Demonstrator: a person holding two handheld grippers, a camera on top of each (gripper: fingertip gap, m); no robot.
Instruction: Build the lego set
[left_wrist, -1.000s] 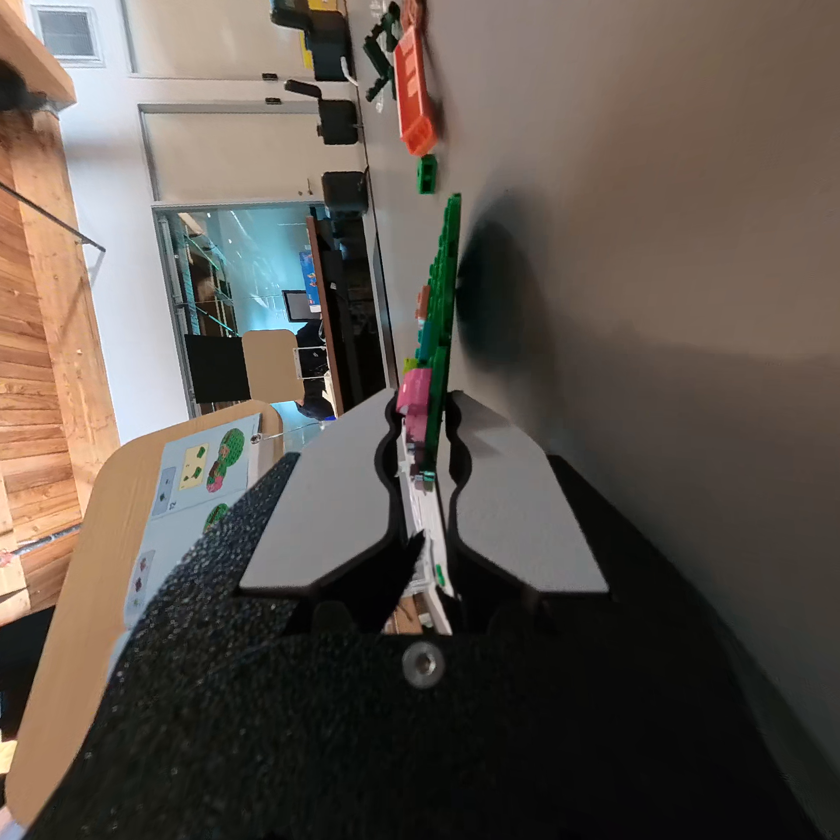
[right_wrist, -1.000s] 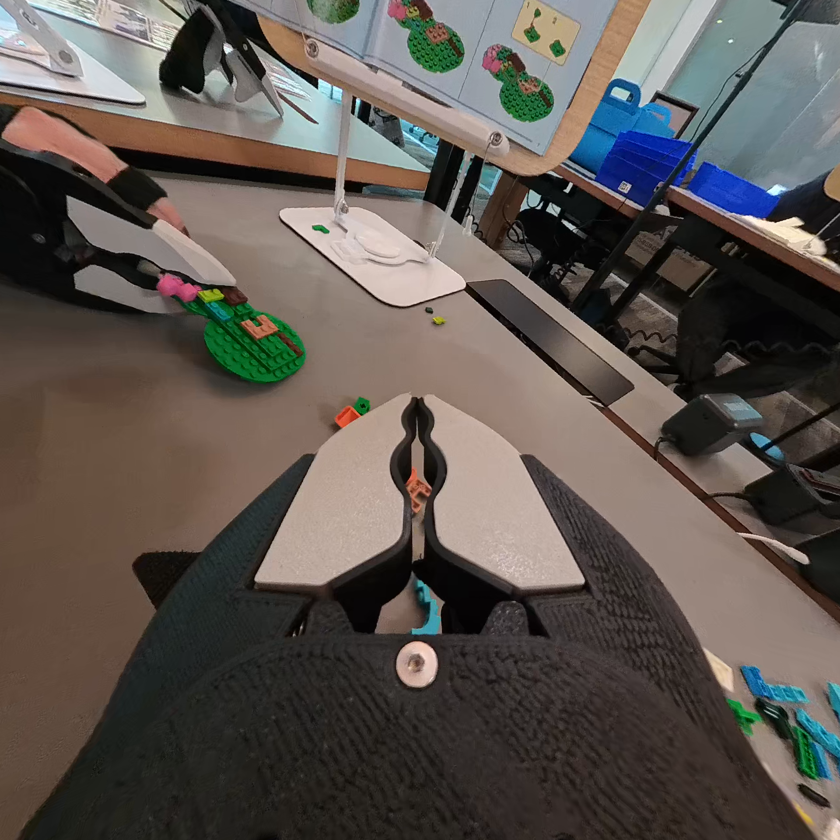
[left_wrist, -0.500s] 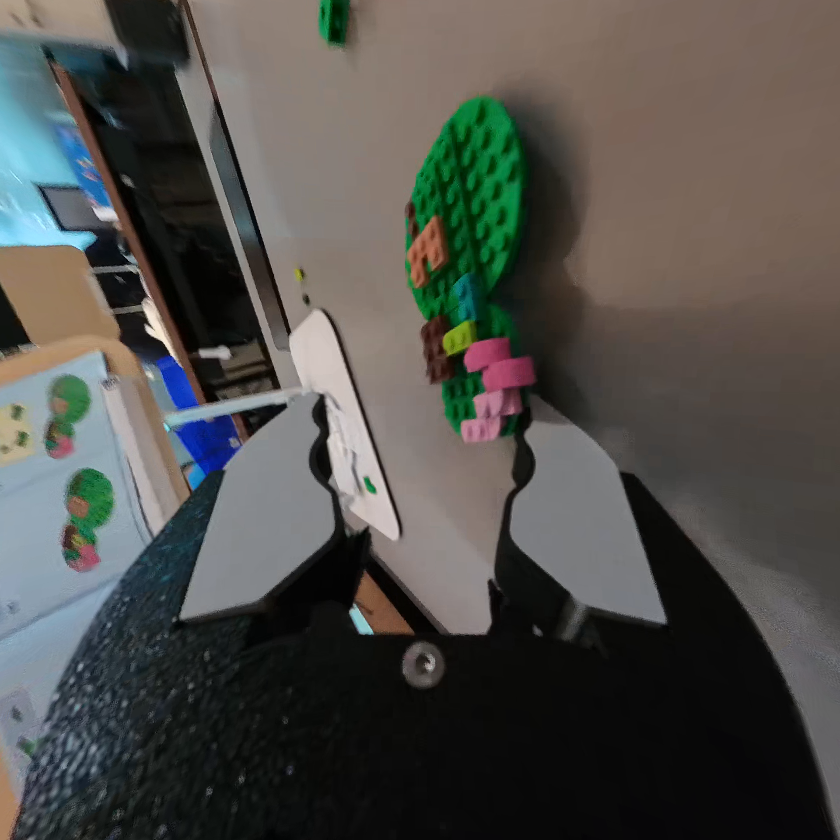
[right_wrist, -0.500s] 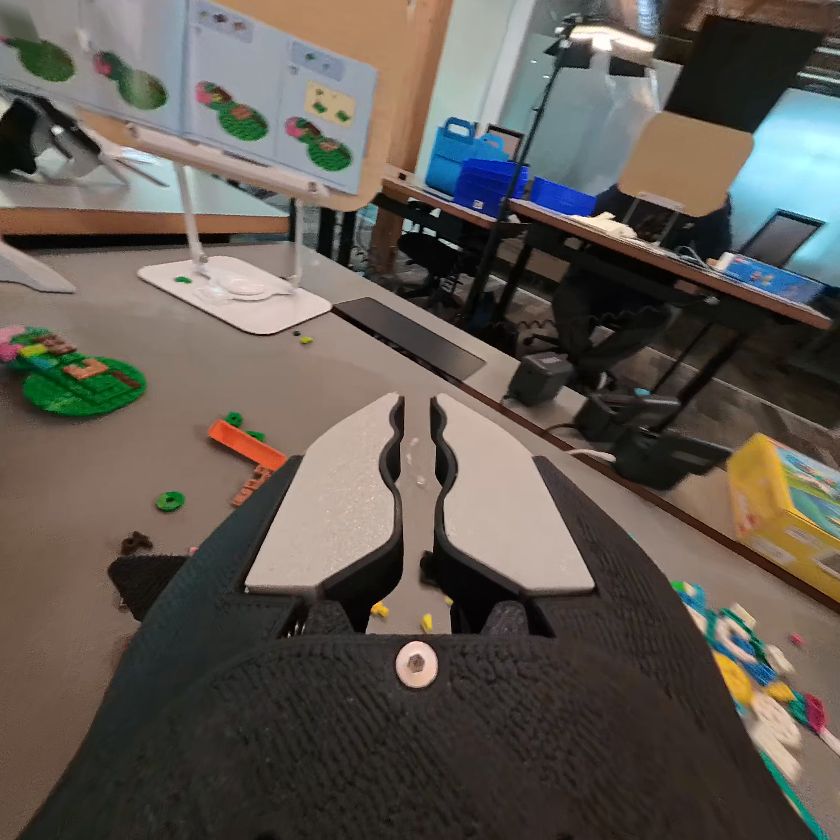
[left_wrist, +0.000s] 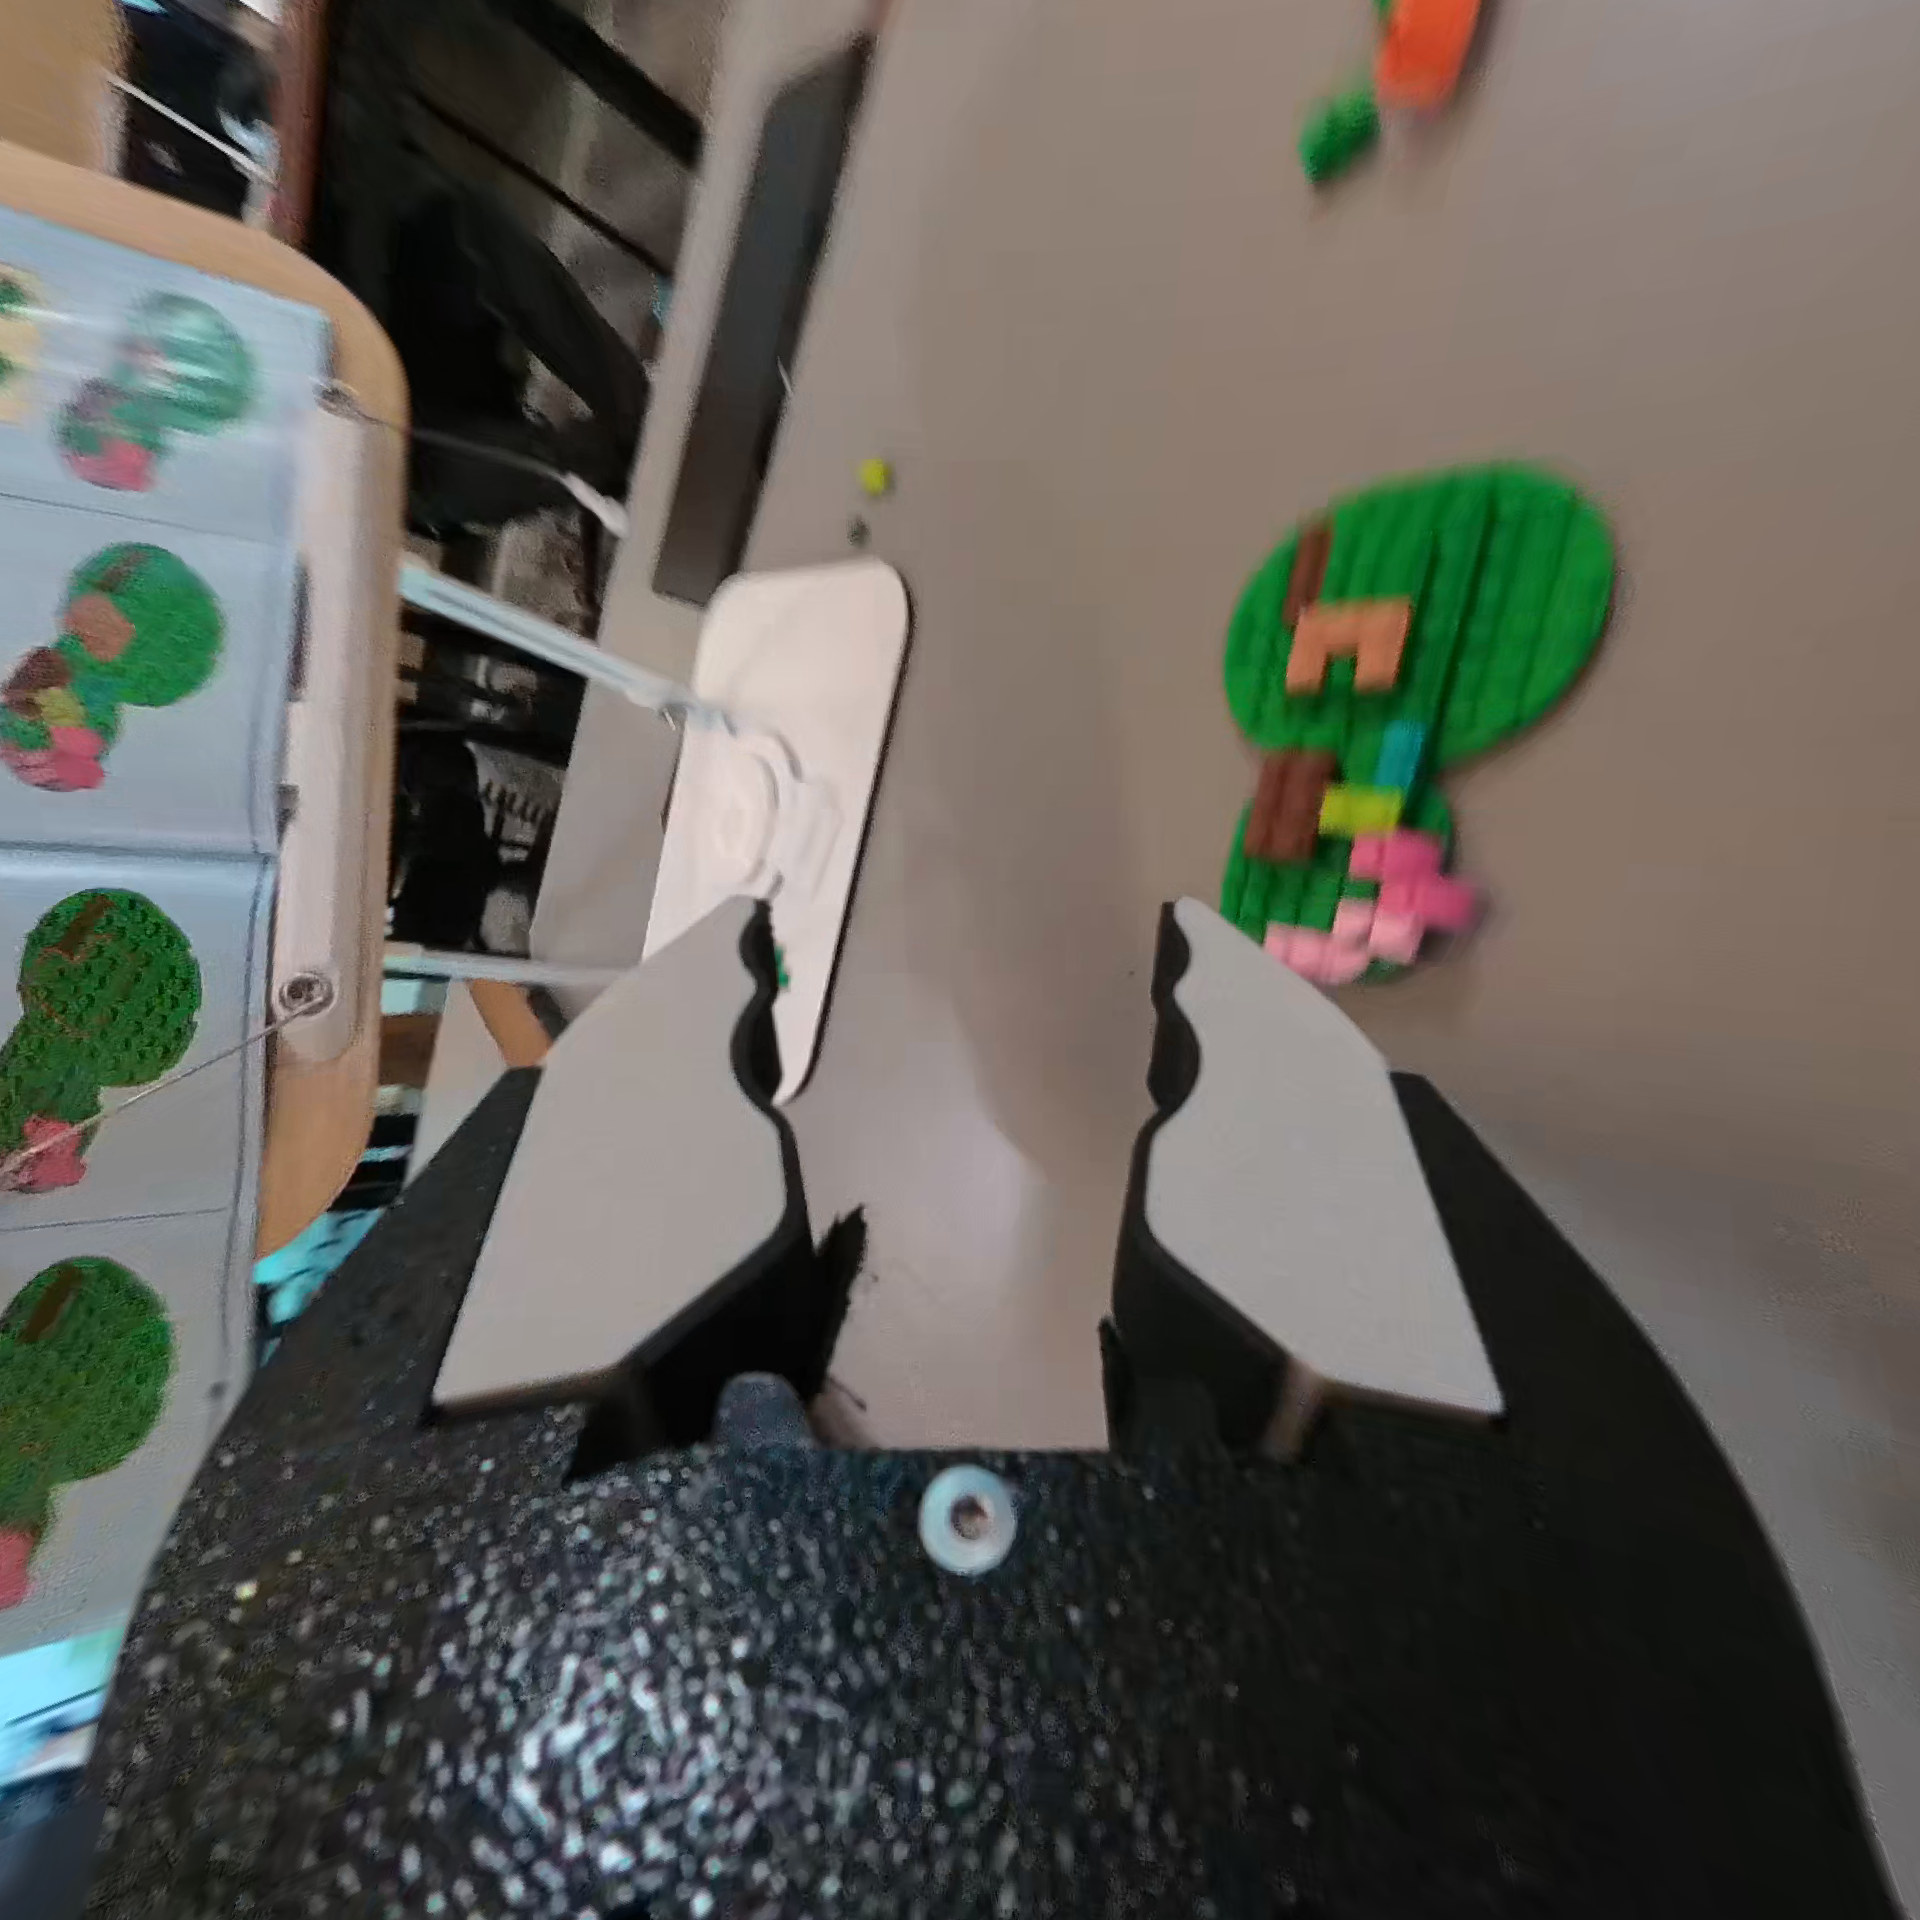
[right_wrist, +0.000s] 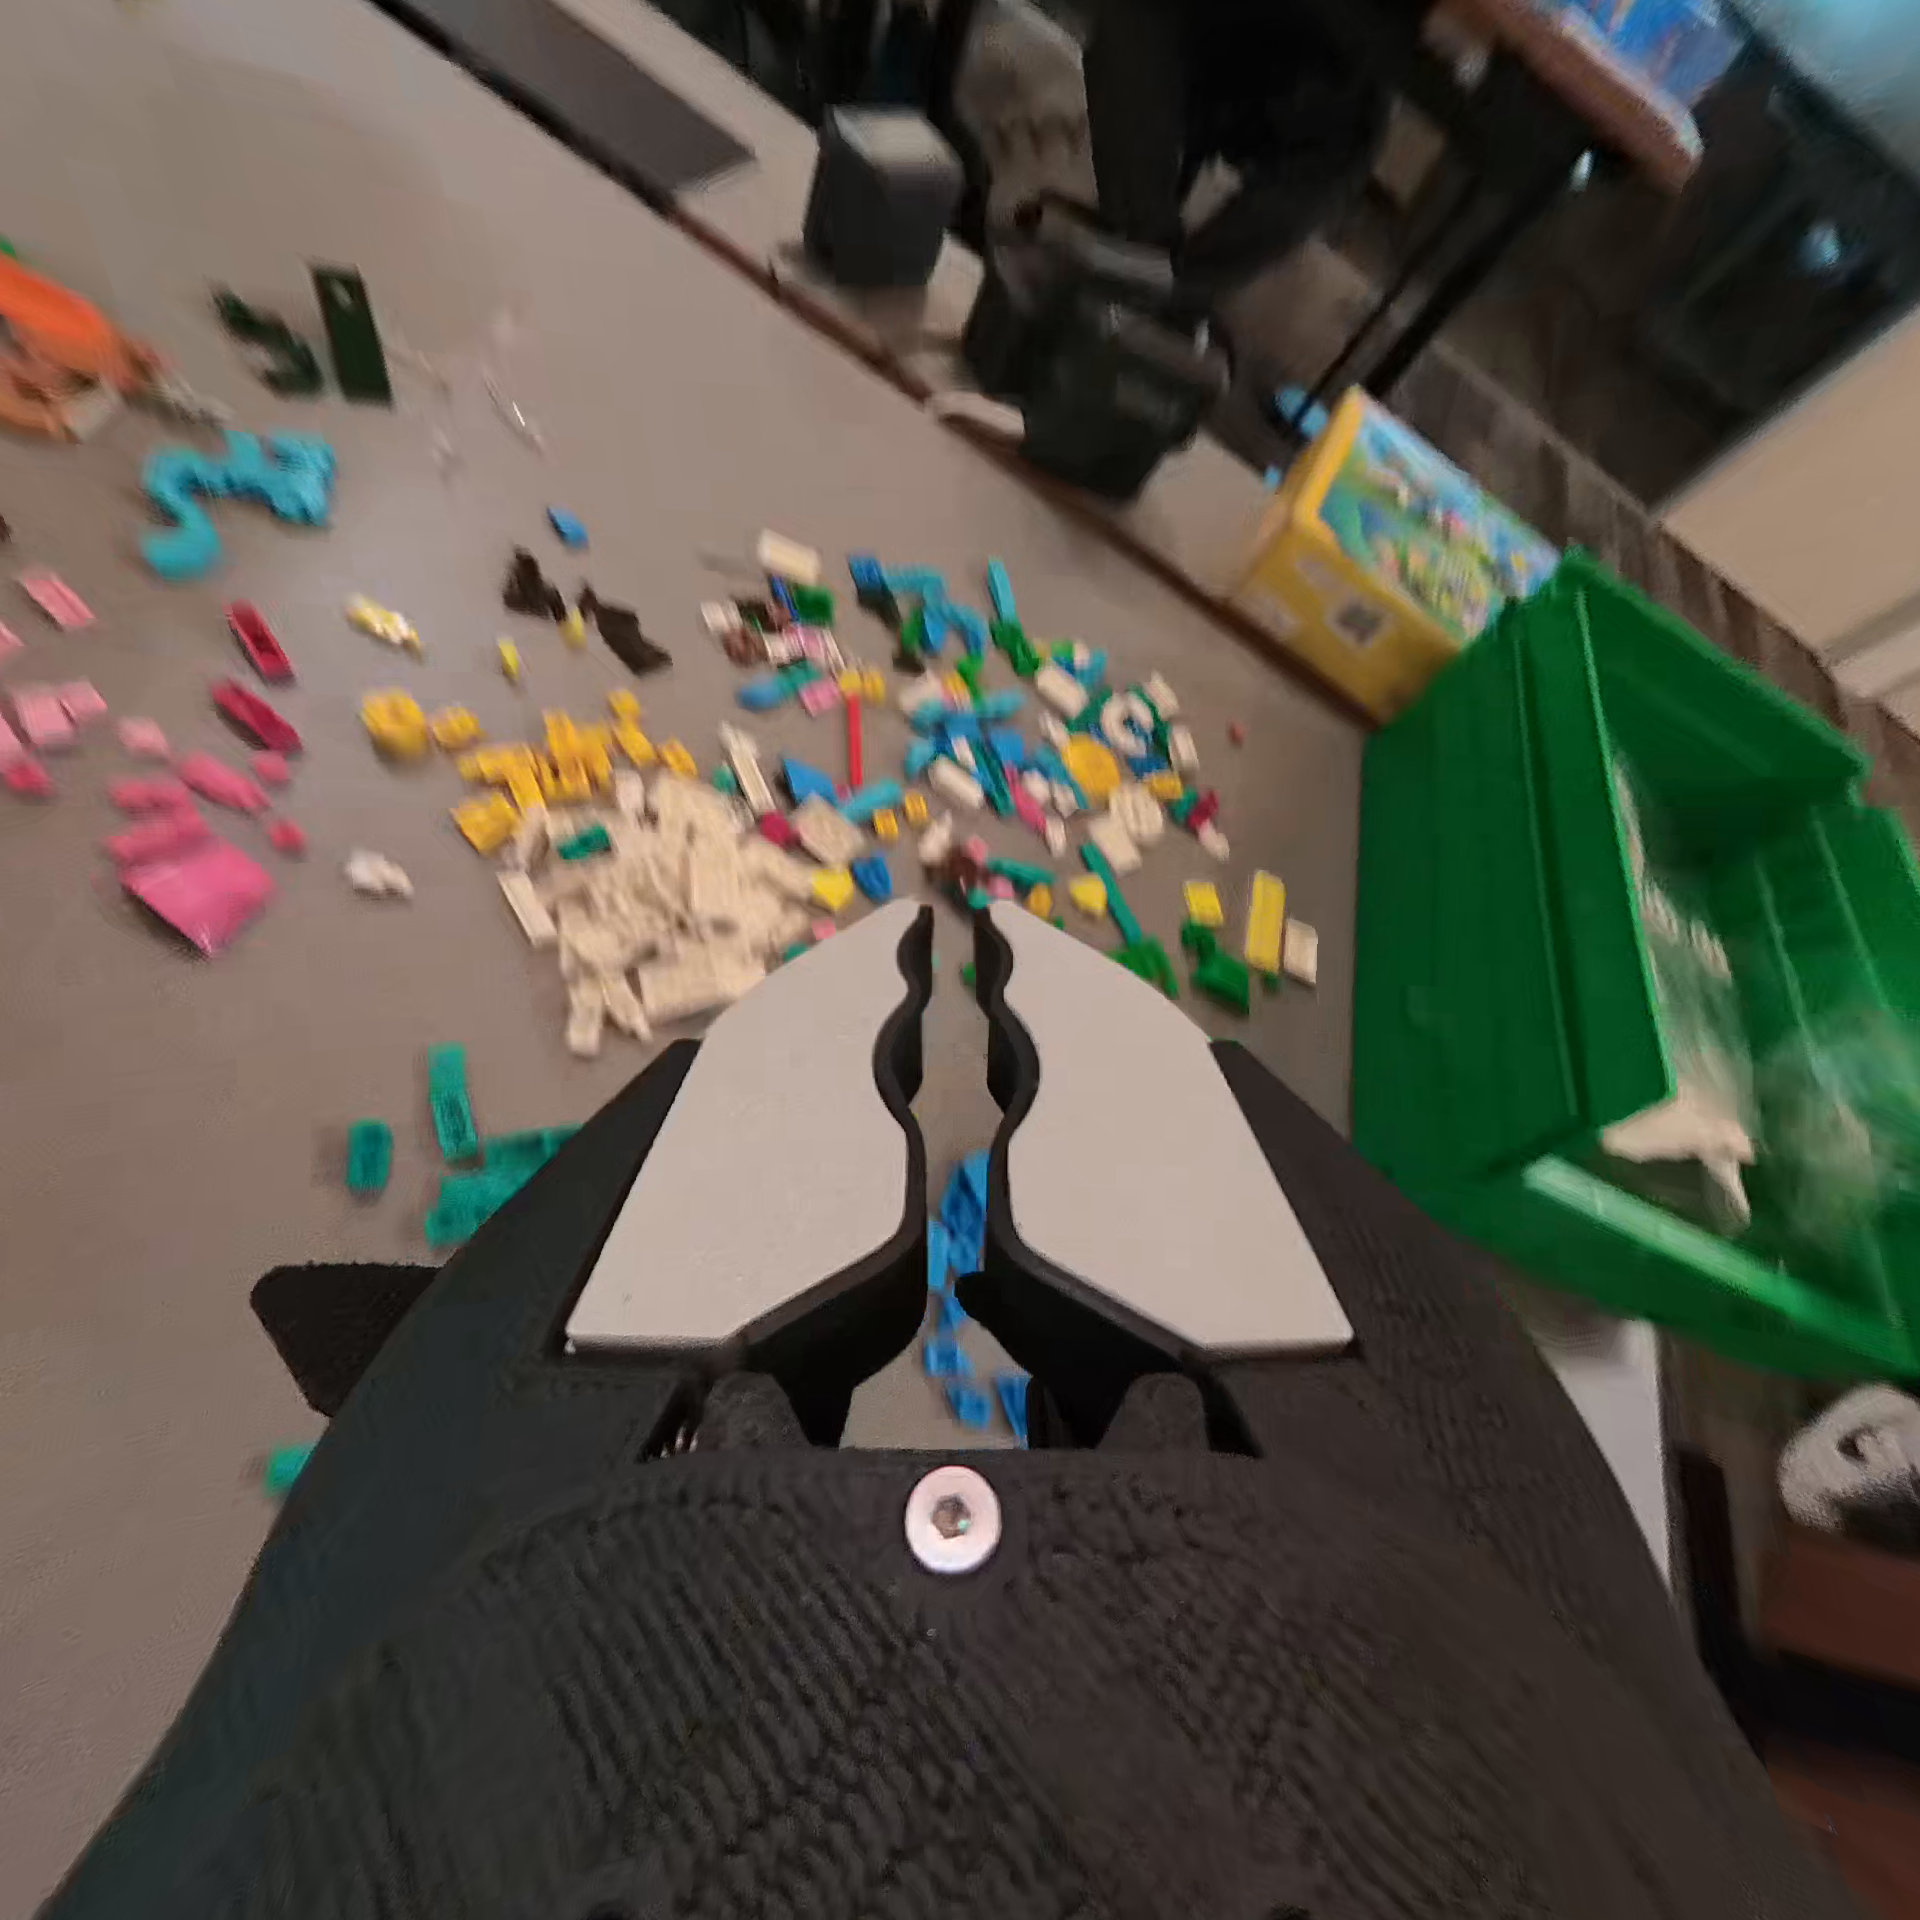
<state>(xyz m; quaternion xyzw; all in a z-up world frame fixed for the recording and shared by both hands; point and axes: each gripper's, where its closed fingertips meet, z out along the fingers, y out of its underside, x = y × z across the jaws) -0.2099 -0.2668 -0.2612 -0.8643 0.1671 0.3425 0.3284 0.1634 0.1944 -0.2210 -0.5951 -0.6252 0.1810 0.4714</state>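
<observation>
Your left gripper (left_wrist: 961, 935) is spread wide and empty, the green lego build (left_wrist: 1455, 665) flat on the table (left_wrist: 1091, 312) just beyond its right finger. Your right gripper (right_wrist: 954, 925) is barely parted, holding nothing, over the loose bricks (right_wrist: 727, 831). The green bin (right_wrist: 1558, 935) nearby holds blurred pale contents; it is cut off at the frame edge.

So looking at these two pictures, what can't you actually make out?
- Left wrist view: the studs and small bricks on the green build are smeared by motion blur.
- Left wrist view: the instruction sheet is cut off by the left edge and blurred.
- Right wrist view: single pieces in the loose brick pile are too blurred to tell apart.
- Right wrist view: the green bin contents are blurred.
- Right wrist view: blue pieces sit partly behind the right tongs.
</observation>
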